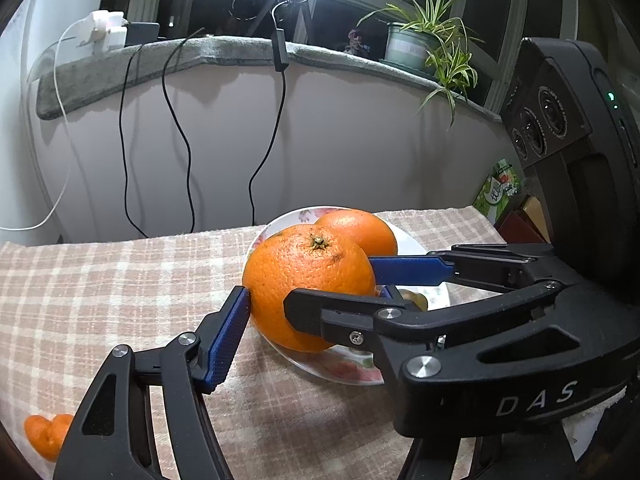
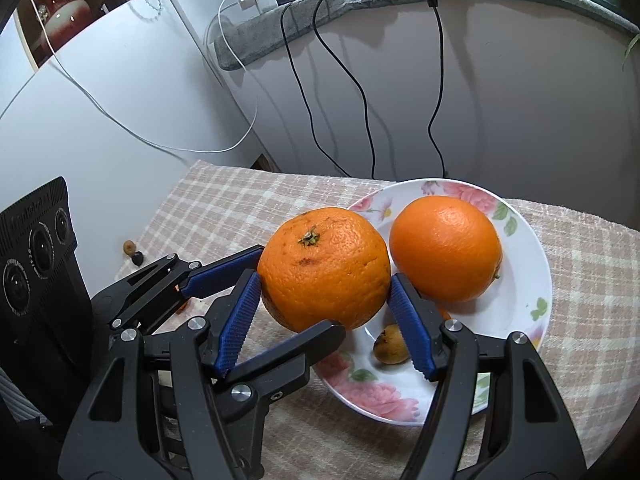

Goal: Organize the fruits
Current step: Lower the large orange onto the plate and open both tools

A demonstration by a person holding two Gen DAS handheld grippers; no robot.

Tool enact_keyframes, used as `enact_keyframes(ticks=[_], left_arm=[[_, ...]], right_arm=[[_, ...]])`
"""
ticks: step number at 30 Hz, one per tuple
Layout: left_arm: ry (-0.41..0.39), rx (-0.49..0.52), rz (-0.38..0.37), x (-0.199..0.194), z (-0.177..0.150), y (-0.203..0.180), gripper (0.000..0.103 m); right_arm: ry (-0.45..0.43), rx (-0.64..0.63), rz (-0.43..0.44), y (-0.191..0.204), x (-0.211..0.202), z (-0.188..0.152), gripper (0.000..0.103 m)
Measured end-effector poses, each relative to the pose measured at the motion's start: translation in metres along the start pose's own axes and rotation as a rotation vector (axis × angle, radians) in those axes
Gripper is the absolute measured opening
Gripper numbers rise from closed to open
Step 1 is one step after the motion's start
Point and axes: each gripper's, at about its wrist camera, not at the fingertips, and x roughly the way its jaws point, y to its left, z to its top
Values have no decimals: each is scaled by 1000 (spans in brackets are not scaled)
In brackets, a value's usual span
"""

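Two grippers squeeze one big bumpy orange (image 2: 324, 268) mid-frame: the right gripper (image 2: 325, 312) and left gripper (image 1: 308, 280) jaws both press its sides, above the flowery white plate (image 2: 532, 280).

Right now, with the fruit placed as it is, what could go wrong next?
1. The left claw and right claw both grip one orange over the rim of the plate. Uneven pulling could drop it onto the rim, perhaps tipping the plate.
2. Lowering it may bump the second orange or squash the small fruit below.
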Motion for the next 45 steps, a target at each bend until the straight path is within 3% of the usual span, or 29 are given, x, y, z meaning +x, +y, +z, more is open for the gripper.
enact_keyframes(ticks=[22, 27, 45], left_arm=[[36, 9, 9, 10, 2, -3, 67], [31, 7, 14, 8, 3, -3, 72], [14, 3, 38, -13, -6, 0, 73]], right_arm=[[0, 6, -34, -6, 5, -2, 70], [-10, 5, -40, -6, 1, -3, 75], [-60, -2, -59, -1, -22, -11, 82]])
